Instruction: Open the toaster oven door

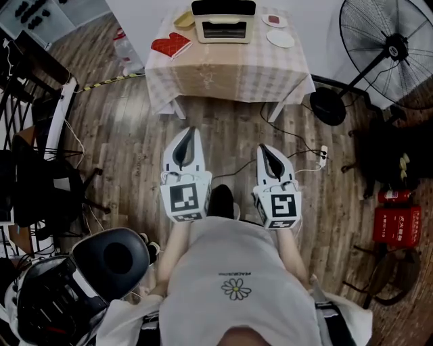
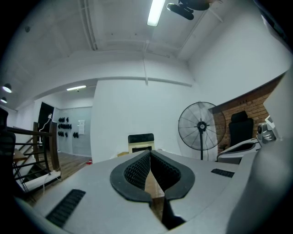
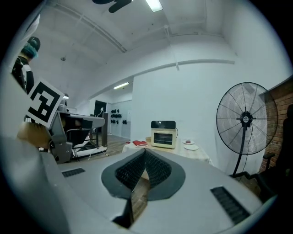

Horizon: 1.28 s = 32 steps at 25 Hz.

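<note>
One edge of the oven, its top, is clipped by the frame at top centre, where we see it on the table, door shut. Our left gripper and right gripper, mid-frame, have tips pressed together, gripping nothing.

We see a room lit from overhead by ceiling tube lights that blow out to white glare at the top of both gripper views. They leave the wall a flat grey and the whole scene rather dim and low in contrast, with only soft shadows on the wooden floor beneath the table. We find strong wide-angle bending in all three views, black vignette in the gripper views' corners, and a fairly sharp toaster oven far off.
</note>
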Motion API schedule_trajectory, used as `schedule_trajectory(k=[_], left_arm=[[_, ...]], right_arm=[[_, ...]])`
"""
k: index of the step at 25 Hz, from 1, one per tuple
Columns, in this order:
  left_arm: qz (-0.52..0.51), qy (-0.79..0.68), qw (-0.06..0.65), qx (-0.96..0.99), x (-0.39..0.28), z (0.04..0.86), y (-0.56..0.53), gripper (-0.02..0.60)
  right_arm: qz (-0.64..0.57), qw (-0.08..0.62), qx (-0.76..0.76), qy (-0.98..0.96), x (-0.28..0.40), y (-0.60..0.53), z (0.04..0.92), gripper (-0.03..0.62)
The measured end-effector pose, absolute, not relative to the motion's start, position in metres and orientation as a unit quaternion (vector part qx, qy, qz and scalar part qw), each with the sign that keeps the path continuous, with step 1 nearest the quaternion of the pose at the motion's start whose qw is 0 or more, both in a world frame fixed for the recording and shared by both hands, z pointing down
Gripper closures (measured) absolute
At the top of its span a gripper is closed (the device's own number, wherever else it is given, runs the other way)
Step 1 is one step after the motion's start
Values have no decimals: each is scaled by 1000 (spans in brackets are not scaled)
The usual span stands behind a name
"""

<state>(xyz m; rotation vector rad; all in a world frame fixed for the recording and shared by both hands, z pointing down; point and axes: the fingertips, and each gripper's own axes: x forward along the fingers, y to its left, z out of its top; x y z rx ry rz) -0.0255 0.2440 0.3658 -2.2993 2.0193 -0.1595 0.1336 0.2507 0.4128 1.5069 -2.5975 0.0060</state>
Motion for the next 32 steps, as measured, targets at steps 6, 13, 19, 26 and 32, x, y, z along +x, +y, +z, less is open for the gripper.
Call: schedule_trajectory(k=[6,13,19,26,32], left_arm=[[-52,659,36,-749,-24,370,233,563],[-38,648,45,-760,-22,369,194,563],[-16,644,51,-763,-35,365,126,563],[0,642,58,-764,-60,347,30,563],[-7,627,63,-776,-84,333,-61,562]], right_arm=[[8,75,491,-868,134,246,418,585],[-2,70,507,-859,141,210,417,585],[-19,87,525,-847,139,152,410,585],[-36,71,521,-850,109,49,392,585],[-35,57,528,-847,76,-46,369,585]])
